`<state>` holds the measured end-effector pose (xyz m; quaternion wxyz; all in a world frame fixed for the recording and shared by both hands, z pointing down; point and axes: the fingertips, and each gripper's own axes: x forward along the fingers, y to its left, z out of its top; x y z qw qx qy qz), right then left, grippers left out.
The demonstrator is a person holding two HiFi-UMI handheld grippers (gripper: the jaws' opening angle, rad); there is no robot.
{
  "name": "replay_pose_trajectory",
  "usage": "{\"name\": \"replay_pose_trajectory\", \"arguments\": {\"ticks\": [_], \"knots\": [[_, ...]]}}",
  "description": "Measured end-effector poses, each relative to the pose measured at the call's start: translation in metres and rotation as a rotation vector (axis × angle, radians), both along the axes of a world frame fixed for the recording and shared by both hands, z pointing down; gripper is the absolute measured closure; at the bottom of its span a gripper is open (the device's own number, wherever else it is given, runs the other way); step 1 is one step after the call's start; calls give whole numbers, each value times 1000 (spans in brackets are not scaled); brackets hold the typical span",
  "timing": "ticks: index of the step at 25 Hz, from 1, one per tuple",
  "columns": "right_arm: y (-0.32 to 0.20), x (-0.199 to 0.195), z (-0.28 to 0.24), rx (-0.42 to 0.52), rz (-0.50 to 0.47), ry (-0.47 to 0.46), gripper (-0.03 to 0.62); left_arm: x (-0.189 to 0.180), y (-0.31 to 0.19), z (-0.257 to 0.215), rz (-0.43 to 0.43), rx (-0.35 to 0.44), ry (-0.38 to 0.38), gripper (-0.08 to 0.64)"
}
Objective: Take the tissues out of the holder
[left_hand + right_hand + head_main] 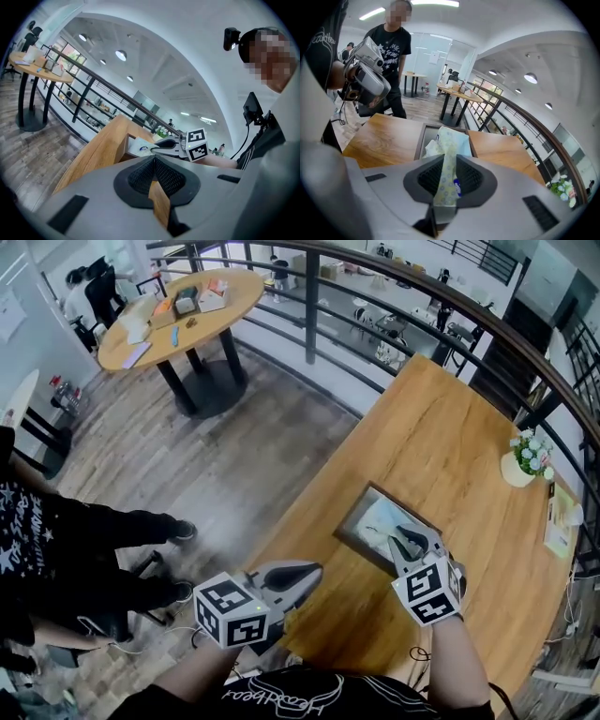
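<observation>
Though my right tongs (447,164) are clamped on the tissues (451,138), I judge the job barely begun. The jaws stand nearly together, with only the soft patterned wrap of the pack between the pads. The rest of the pack runs from the tips toward 12 o'clock and lies inside the dark rim of the holder (420,140). Whether its near end is lifted off the holder's floor I cannot tell.

In the head view the holder (352,523) sits on the table (441,418), close to the edge nearest me. The right tongs (411,542) reach in from its 5 o'clock corner.

My left tongs (298,575) hang at 9 o'clock of the right ones, out past the table's edge and touching nothing. In their own view the pads meet at the tips with nothing between them, only wood showing beyond.

So the grip is made, and that is all that is done. Left to do, as I see it: raise the pack clear of the rim, carry it off and lay it on bare wood. A flowerpot (518,465) stands at 2 o'clock of the holder, well apart, so it should not get in the way.
</observation>
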<state>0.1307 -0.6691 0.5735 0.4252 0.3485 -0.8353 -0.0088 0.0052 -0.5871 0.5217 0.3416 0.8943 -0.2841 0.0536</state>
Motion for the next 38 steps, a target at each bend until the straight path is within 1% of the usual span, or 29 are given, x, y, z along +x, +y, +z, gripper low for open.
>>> {"name": "replay_pose_trajectory", "arguments": {"ticks": [5, 9, 11, 13, 16, 19, 27, 29, 34, 38], "knots": [[4, 9, -28, 94, 104, -121, 526, -4, 17, -8, -19, 4, 5, 546], [10, 17, -63, 211, 194, -217, 526, -9, 32, -20, -27, 25, -3, 546], [18, 19, -79, 258, 220, -257, 528, -11, 41, -27, -33, 44, -2, 546], [30, 17, -95, 280, 233, -311, 529, -15, 52, -36, -39, 62, 2, 546], [54, 12, -116, 288, 240, -399, 529, -21, 70, -50, -45, 83, 11, 546], [87, 5, -133, 291, 237, -450, 531, -27, 91, -65, -49, 110, 20, 546], [197, -20, -154, 206, 222, -605, 532, -44, 160, -93, -70, 179, 66, 546], [225, -25, -159, 197, 208, -612, 532, -43, 177, -98, -60, 191, 76, 546], [282, -32, -164, 169, 169, -593, 533, -42, 212, -109, -35, 213, 84, 546], [312, -27, -166, 159, 194, -608, 534, -39, 233, -119, -18, 228, 93, 546]]}}
